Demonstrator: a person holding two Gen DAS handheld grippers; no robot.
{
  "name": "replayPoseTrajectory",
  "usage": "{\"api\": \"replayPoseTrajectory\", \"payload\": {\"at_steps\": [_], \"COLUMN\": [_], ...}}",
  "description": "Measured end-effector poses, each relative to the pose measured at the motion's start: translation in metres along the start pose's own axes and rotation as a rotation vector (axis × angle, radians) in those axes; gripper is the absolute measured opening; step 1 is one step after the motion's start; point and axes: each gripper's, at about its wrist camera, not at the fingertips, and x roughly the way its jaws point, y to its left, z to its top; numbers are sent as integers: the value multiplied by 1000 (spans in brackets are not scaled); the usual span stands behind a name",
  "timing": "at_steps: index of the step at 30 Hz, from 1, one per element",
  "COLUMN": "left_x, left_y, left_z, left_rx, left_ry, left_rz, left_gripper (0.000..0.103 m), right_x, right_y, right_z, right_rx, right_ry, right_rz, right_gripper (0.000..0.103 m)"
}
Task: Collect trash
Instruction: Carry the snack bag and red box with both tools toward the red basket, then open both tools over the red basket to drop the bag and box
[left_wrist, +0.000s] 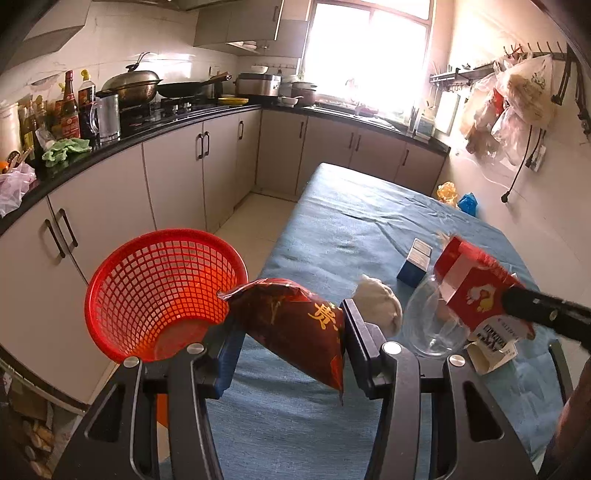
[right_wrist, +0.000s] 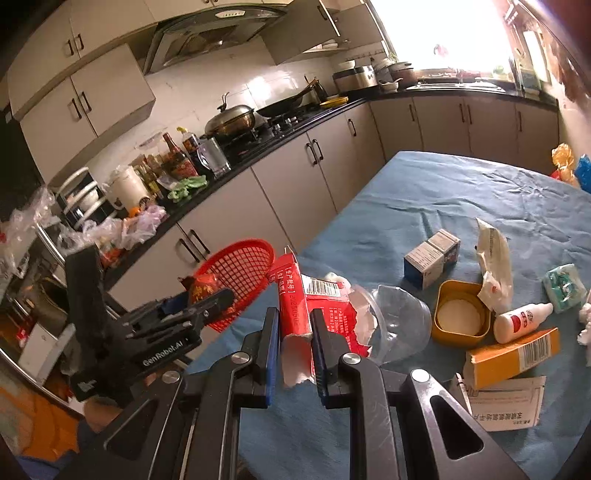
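Your left gripper (left_wrist: 288, 332) is clamped on a dark red snack bag (left_wrist: 295, 325) with gold characters. The bag hangs tilted between the pads, its crimped top end reaching over the rim of the red mesh basket (left_wrist: 162, 291). The basket stands off the table's left edge, in front of the grey cabinets; nothing shows inside it from the left wrist view.

Your right gripper (right_wrist: 293, 339) is pinched tight on a torn red carton (right_wrist: 299, 306), barcode and printed characters facing up, its ragged white end sticking back between the fingers. In the left wrist view the same carton sits held above a clear plastic bowl (left_wrist: 432, 325), off to the right of the snack bag.

The table has a blue cloth (right_wrist: 424, 192) over it. Still lying on it:
- a blue and white small box (right_wrist: 432, 258), past the bowl
- a yellow round tin (right_wrist: 461, 314) with a white inside, beside the bowl
- a white squeeze bottle (right_wrist: 521, 319) lying on its side, just right of the tin
- an orange box (right_wrist: 513, 358) with a barcode, near the bottle
- a white printed leaflet (right_wrist: 506, 402) at the near edge
- a teal tissue pack (right_wrist: 565, 288) at far right
- a crumpled white lump (left_wrist: 376, 302) just behind the snack bag

A person's hand is partly visible under the left gripper in the right wrist view.
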Motion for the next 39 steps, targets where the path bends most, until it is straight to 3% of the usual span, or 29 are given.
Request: {"api": "replayPoseTrajectory", "payload": {"at_steps": [10, 21, 30, 39], "left_x": [-2, -7, 15, 51], "left_y": [4, 31, 89, 135], "left_z": [3, 6, 12, 14], "left_rx": [-1, -30, -93, -152], "left_ry": [-15, -23, 16, 68], "left_rz": [-1, 50, 140, 189], "left_gripper": [50, 50, 50, 50], "right_x": [-19, 3, 74, 161], "right_y": [7, 35, 65, 80], "right_z": [13, 27, 50, 60], "right_rx": [21, -14, -20, -2], "right_ry": [-24, -2, 94, 176], "right_rz": [63, 122, 154, 132], "right_gripper": [18, 18, 18, 18]}}
